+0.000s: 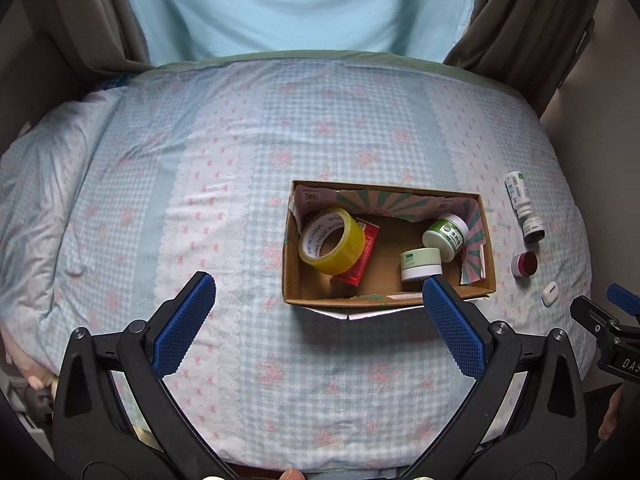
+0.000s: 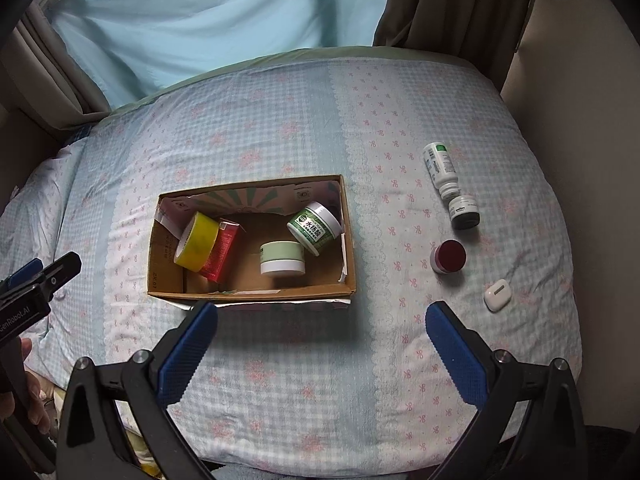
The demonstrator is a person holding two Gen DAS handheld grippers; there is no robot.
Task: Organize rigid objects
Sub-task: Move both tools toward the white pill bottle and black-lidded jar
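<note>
A cardboard box (image 1: 384, 300) (image 2: 248, 294) lies on the bed. It holds a yellow tape roll (image 1: 331, 246) (image 2: 198, 246), a red carton (image 1: 362, 256) (image 2: 222, 256), a pale green jar (image 1: 421, 265) (image 2: 282, 262) and a green-labelled jar (image 1: 445, 235) (image 2: 314, 226). To the right of the box lie a white bottle (image 1: 516, 192) (image 2: 440, 168), a small dark bottle (image 1: 533, 229) (image 2: 464, 212), a red-lidded jar (image 1: 524, 264) (image 2: 449, 257) and a white earbud case (image 1: 549, 293) (image 2: 497, 294). My left gripper (image 1: 320, 300) and right gripper (image 2: 320, 320) are open and empty, near the box's front.
The bed (image 1: 280, 140) has a blue checked cover with pink flowers. A bunched quilt (image 1: 48, 184) lies at its left. Curtains (image 1: 528, 20) hang behind. The right gripper shows at the right edge of the left wrist view (image 1: 608, 320); the left gripper at the left edge of the right wrist view (image 2: 36, 284).
</note>
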